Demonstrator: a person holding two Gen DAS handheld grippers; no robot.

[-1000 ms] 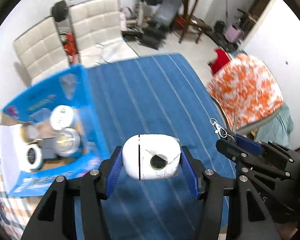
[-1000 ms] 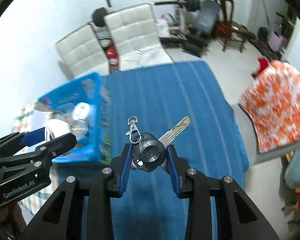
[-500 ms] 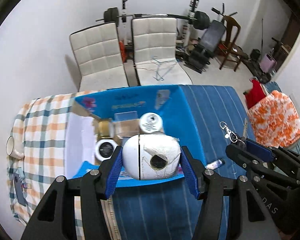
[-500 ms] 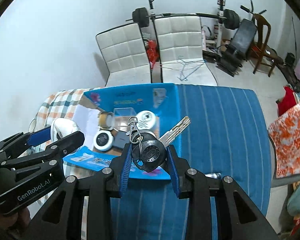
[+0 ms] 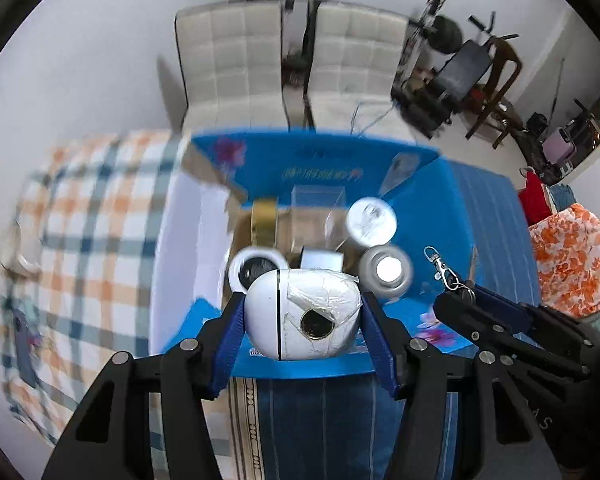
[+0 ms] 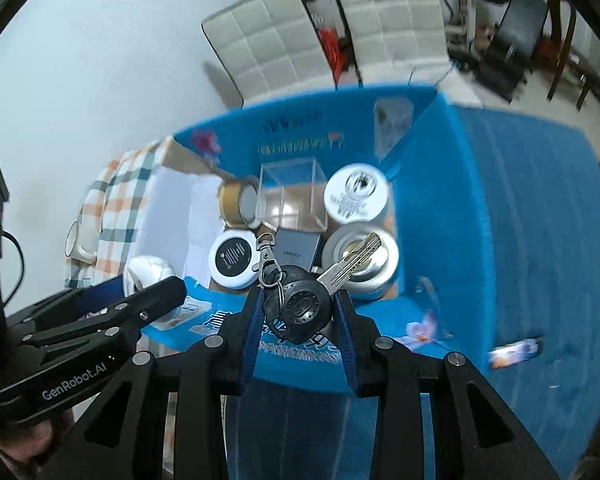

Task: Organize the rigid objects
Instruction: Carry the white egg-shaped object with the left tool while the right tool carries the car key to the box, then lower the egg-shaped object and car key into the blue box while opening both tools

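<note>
Left wrist view: left tool (image 5: 302, 322) clenches a taped white egg-shaped gadget (image 5: 302, 314) above the blue box (image 6: 440, 208), near edge; right tool (image 6: 298, 314) grips a black-headed key (image 6: 300, 306) there too. Jars, tape, clear cube already inside; both loads plus a small tube (image 6: 514, 352) on the desk remain. "GenRobot.AI" marks one tool

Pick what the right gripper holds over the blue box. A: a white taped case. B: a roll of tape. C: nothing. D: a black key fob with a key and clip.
D: the right gripper is shut on the black key fob, its key blade pointing over the blue box.
</note>
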